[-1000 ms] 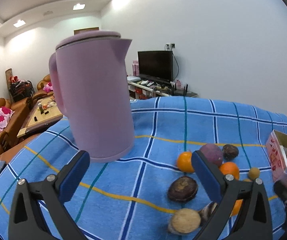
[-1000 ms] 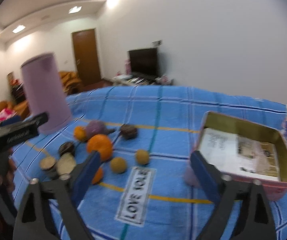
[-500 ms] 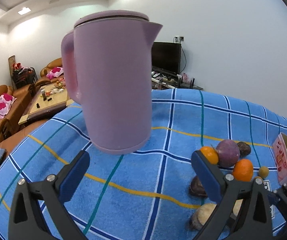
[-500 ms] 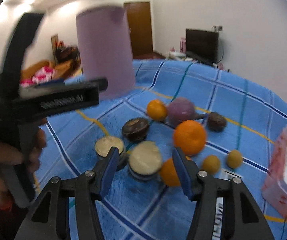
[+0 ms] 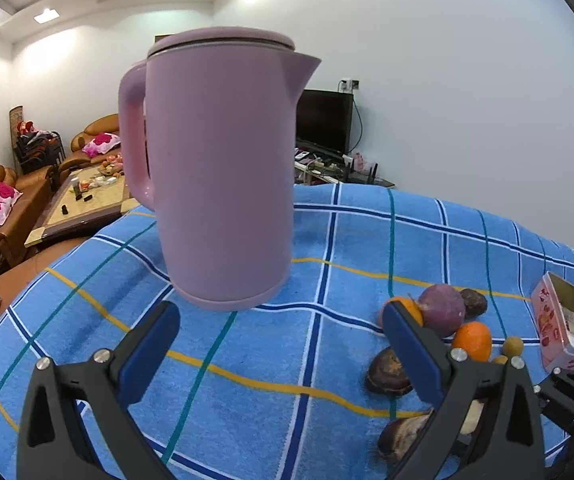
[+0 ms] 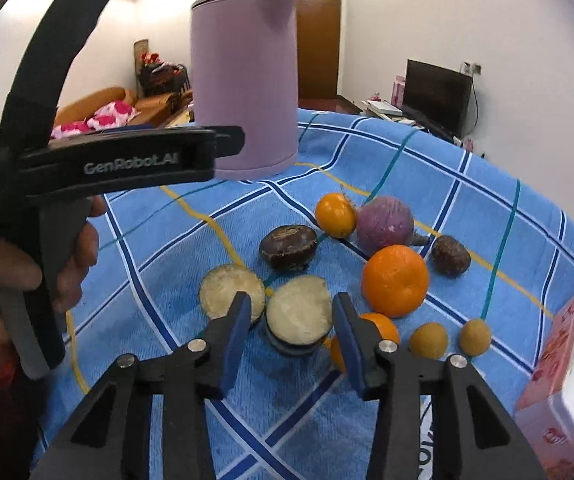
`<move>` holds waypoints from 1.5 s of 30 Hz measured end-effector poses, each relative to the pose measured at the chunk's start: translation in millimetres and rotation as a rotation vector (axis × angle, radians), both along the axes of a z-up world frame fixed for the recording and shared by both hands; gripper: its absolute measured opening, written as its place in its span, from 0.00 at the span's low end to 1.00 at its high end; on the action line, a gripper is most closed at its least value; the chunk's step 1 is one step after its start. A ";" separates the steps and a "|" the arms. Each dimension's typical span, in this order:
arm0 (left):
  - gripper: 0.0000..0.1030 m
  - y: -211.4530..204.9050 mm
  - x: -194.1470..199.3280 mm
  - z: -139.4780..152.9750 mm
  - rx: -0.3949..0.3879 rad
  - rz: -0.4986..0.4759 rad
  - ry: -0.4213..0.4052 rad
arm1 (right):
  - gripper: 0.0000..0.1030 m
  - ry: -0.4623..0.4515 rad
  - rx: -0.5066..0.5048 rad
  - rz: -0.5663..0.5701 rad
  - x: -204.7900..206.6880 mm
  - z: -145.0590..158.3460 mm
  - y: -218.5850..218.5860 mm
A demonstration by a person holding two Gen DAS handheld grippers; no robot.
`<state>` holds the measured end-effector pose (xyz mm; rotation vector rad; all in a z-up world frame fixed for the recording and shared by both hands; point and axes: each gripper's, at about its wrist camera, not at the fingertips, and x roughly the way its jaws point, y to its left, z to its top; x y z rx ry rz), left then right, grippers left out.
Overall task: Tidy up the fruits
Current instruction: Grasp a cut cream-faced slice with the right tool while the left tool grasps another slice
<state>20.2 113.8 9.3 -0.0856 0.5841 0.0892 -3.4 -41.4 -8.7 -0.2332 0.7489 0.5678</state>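
Observation:
Fruits lie in a loose pile on the blue checked cloth [image 6: 467, 200]. My right gripper [image 6: 291, 305] points down at a cut fruit half [image 6: 299, 316] with pale flesh and a dark rind. Its jaws are closing with that half between them; a narrow gap still shows at the left pad. A second cut half [image 6: 227, 288] lies just left of it. Behind are a dark whole fruit [image 6: 288, 247], a large orange [image 6: 395, 286], a small orange [image 6: 335, 215] and a purple round fruit [image 6: 385, 222]. My left gripper [image 5: 279, 314] is open and holds nothing, facing the kettle.
A tall lilac kettle [image 5: 219, 168] stands on the cloth close in front of the left gripper. A pink tin box [image 6: 559, 380] sits at the right, open on top. Two small tan fruits [image 6: 428, 341] lie near it. A hand [image 6: 75, 248] holds the left gripper's handle.
The right gripper swung left from the pink box to the fruit pile and its jaws narrowed around the cut half. The left gripper drew nearer the kettle, still open.

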 end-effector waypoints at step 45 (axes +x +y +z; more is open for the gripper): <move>0.82 -58.3 -5.6 -52.5 -0.003 -0.244 0.275 | 0.41 -0.193 0.151 -0.250 -22.4 60.2 -88.8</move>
